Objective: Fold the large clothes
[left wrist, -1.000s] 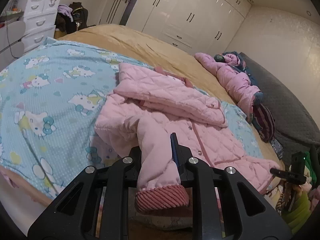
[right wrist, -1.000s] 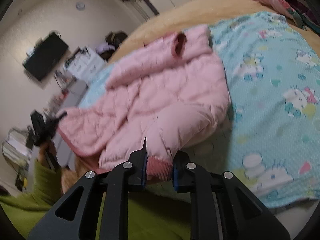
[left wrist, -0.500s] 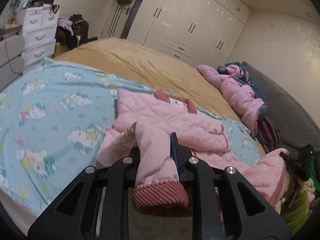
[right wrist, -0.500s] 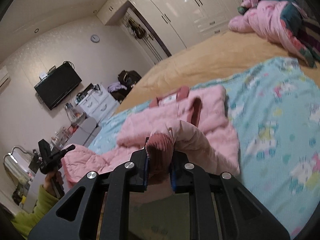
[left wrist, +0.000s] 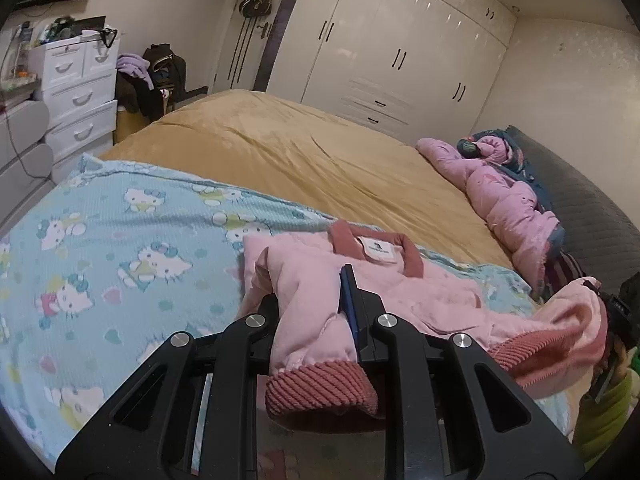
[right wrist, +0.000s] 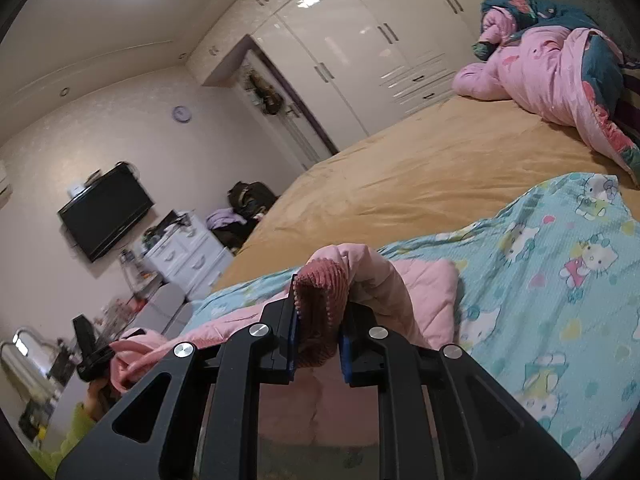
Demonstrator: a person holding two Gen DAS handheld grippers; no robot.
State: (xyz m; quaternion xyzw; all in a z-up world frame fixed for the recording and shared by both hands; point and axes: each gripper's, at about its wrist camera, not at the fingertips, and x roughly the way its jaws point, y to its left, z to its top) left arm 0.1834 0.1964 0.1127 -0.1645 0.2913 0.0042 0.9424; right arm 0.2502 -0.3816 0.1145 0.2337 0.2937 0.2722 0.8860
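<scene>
A pink quilted jacket [left wrist: 404, 284] lies on a teal cartoon-cat blanket [left wrist: 120, 240], its dark-pink collar and label [left wrist: 376, 249] at the far end. My left gripper [left wrist: 316, 304] is shut on one sleeve just above its ribbed cuff [left wrist: 320, 390], and the sleeve is lifted off the blanket. My right gripper [right wrist: 318, 320] is shut on the other sleeve's ribbed cuff [right wrist: 318, 304], raised over the jacket body [right wrist: 428, 292]. The left wrist view shows that second sleeve [left wrist: 560, 340] at the far right. The left gripper [right wrist: 94, 354] appears small at the lower left of the right wrist view.
The blanket [right wrist: 560, 288] covers the near part of a bed with a tan sheet [left wrist: 300, 152]. A heap of pink and dark floral bedding [left wrist: 508, 196] lies by the grey headboard. White drawers [left wrist: 76, 84], a wardrobe [left wrist: 400, 52] and a wall television [right wrist: 104, 212] stand beyond the bed.
Both grippers have risen and moved in over the jacket, carrying the sleeves with them. The sleeves now hang clear of the blanket and more of the room shows.
</scene>
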